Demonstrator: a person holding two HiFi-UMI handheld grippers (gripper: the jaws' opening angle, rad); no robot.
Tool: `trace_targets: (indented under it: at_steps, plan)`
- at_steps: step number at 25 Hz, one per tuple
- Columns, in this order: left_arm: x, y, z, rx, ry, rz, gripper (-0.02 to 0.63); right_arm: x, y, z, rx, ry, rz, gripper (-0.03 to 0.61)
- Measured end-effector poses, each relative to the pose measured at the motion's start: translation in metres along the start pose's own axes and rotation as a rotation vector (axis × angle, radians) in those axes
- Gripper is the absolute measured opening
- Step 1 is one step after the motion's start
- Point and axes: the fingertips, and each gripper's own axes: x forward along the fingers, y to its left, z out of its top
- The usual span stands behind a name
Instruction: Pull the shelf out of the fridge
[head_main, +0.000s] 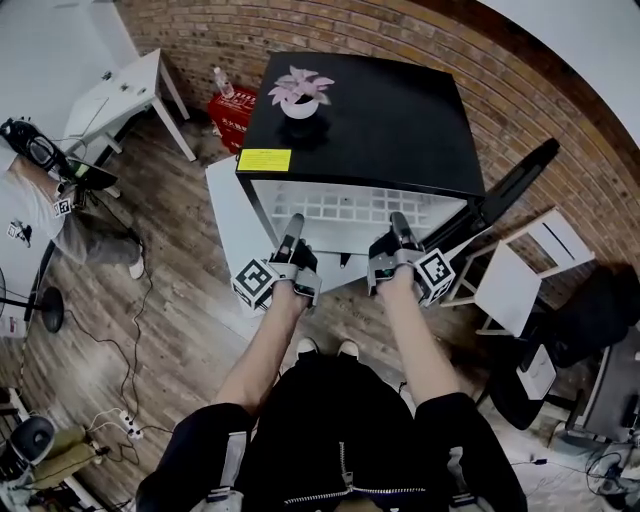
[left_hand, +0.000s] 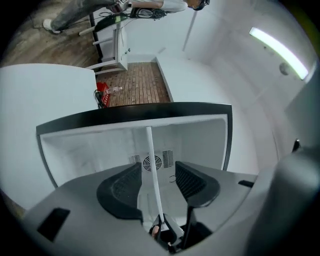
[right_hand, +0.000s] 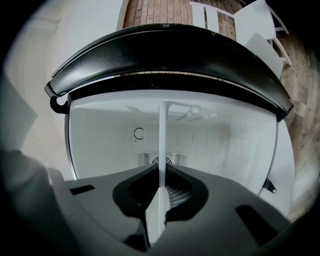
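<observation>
Partly hidden beneath the black fridge (head_main: 380, 120) top: white grid shelf (head_main: 345, 212), front edge at the opening. Reduced to a thin line between spread left gripper (head_main: 293, 228) jaws; pinched by right gripper (head_main: 400, 226) jaws.

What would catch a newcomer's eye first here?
A small black fridge stands open in the middle, its white shelf sticking out the front. The right gripper is clamped on the shelf's edge, while the left gripper is open with the edge between its jaws. A pink potted plant sits on top of the fridge.
</observation>
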Motion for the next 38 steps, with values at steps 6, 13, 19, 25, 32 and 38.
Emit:
trace_targets:
  at_steps: [6,13,19,25,32,38]
  plan:
    - [0.012,0.007,0.006,-0.105,-0.051,0.021,0.163,-0.01,0.0,-0.001,0.0,-0.003,-0.003,0.028]
    - [0.013,0.015,0.006,-0.159,-0.068,0.037,0.048,-0.016,-0.002,-0.004,0.008,0.0,-0.008,0.028]
    - [0.008,0.014,0.003,-0.185,-0.071,0.027,0.043,-0.021,-0.001,-0.004,0.001,-0.005,0.0,0.028]
    - [0.0,0.013,-0.001,-0.191,-0.066,0.039,0.04,-0.03,-0.001,-0.005,-0.013,-0.003,0.0,0.028]
    - [-0.01,0.01,-0.004,-0.2,-0.042,0.041,0.038,-0.04,-0.001,-0.008,-0.013,-0.012,0.014,0.028]
    - [-0.021,0.006,-0.008,-0.195,-0.039,0.034,0.037,-0.052,0.0,-0.011,-0.006,-0.008,0.03,0.028]
